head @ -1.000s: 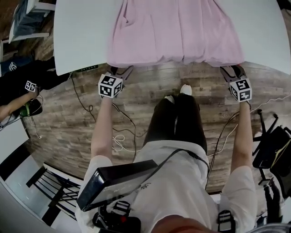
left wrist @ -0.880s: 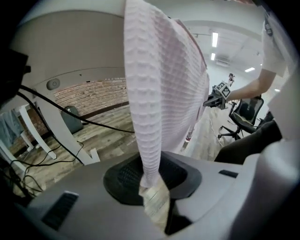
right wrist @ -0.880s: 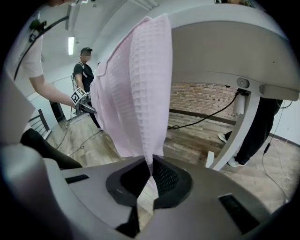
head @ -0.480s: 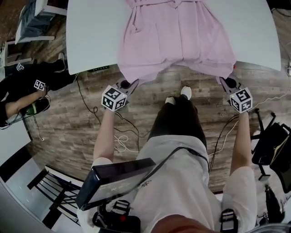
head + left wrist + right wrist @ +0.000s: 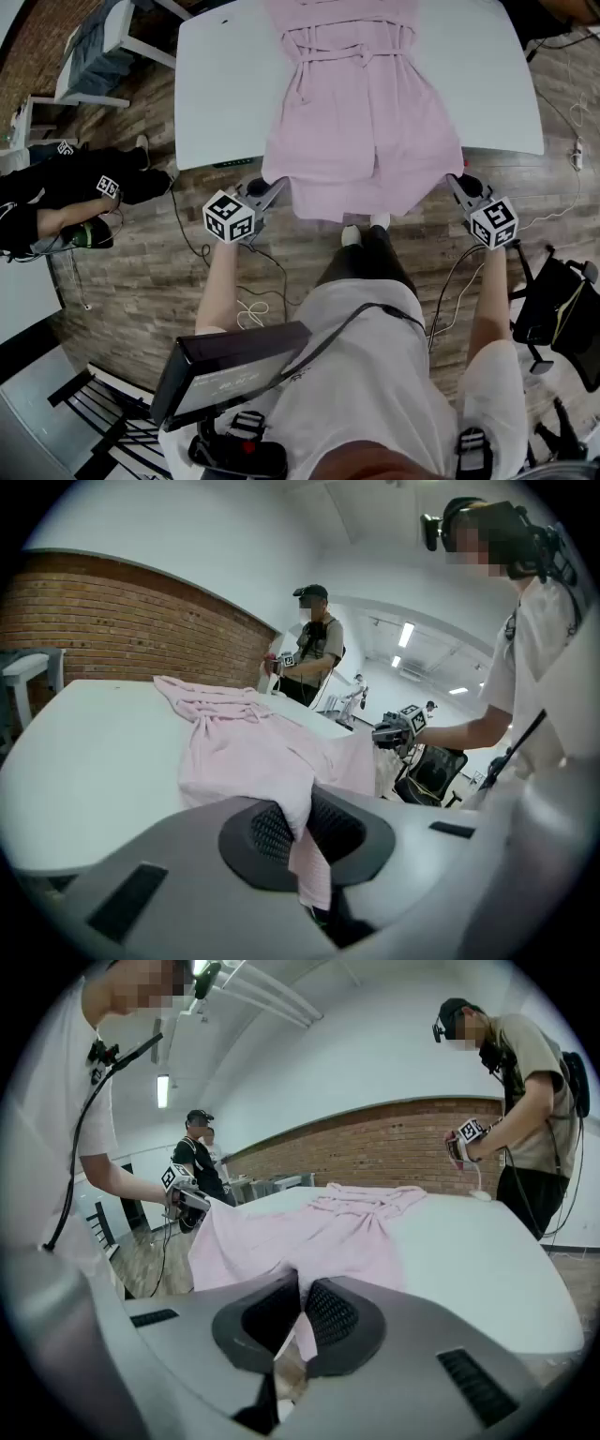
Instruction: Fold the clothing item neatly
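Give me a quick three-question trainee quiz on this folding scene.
1. True or false: the left gripper and the right gripper are both shut on the pink garment's hem.
2. The garment's top lies on: A the white table, B a bed, C a sofa.
3. Fill in: the wall behind the table is ___.
Key: 1 true; 2 A; 3 brick.

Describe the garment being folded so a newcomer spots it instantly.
Find the big white table. Down its middle lies the pink garment, hem held past the near edge. It alone is pink, tied at the waist, its lower corners pinched by the left tool and right tool.
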A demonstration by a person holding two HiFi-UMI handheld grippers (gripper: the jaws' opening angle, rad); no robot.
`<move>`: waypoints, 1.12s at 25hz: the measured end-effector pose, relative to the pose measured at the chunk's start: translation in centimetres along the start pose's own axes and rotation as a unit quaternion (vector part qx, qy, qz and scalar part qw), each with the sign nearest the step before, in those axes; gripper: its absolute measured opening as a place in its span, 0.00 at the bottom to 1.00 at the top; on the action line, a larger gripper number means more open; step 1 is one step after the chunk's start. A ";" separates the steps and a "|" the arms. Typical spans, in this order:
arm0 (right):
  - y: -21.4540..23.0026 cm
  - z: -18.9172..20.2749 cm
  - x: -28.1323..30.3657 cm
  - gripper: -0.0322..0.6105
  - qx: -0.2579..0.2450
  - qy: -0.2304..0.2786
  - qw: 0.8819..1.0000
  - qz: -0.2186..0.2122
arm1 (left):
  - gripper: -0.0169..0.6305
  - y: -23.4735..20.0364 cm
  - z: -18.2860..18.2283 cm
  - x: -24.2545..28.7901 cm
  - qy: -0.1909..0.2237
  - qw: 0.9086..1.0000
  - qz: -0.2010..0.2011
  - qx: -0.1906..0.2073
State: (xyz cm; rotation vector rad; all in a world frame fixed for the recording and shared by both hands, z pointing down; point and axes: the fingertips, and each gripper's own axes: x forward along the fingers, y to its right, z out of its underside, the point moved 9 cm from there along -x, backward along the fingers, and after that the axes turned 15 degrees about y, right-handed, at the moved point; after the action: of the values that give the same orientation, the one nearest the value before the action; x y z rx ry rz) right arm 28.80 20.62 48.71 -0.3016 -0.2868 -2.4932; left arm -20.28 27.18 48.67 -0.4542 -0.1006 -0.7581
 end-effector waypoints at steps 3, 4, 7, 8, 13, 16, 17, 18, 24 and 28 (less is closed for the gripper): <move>0.7 -2.9 0.1 0.06 -0.007 0.024 1.000 0.007 | 0.05 -0.3 -2.8 -0.1 0.024 1.000 0.000 0.005; 0.9 -3.7 0.1 0.06 -0.009 0.032 0.999 0.010 | 0.05 -0.4 -3.6 -0.1 0.032 0.999 -0.003 0.008; 1.5 -5.6 0.1 0.06 -0.016 0.052 0.998 0.017 | 0.05 -0.5 -5.3 -0.3 0.054 0.998 -0.012 0.009; 1.7 -6.2 0.3 0.06 -0.019 0.059 0.998 0.019 | 0.05 -0.7 -5.8 -0.2 0.062 0.998 -0.013 0.007; 3.8 -9.1 2.5 0.06 -0.029 0.083 0.996 0.013 | 0.05 -3.3 -8.5 0.6 0.097 0.995 -0.018 -0.013; 5.9 -10.4 3.8 0.06 -0.016 0.100 0.995 0.012 | 0.05 -5.2 -10.0 1.2 0.114 0.993 -0.026 -0.032; 6.7 -10.7 4.1 0.06 -0.011 0.107 0.994 0.013 | 0.05 -5.8 -10.3 1.4 0.119 0.992 -0.030 -0.037; 7.6 -11.0 4.3 0.06 -0.005 0.113 0.994 0.013 | 0.05 -6.3 -10.7 1.7 0.123 0.991 -0.036 -0.042; 12.8 -12.7 6.7 0.06 0.010 0.128 0.992 0.015 | 0.05 -10.6 -13.5 3.2 0.158 0.981 -0.082 -0.073; 17.0 -13.3 10.8 0.06 0.013 0.115 0.993 0.011 | 0.05 -15.4 -14.9 6.0 0.149 0.978 -0.119 -0.083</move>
State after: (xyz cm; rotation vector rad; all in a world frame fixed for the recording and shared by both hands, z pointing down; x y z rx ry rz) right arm 28.36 -2.35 41.36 -0.0050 -0.2206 -2.4709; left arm -27.52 7.16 42.36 -0.4862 0.1936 -1.0673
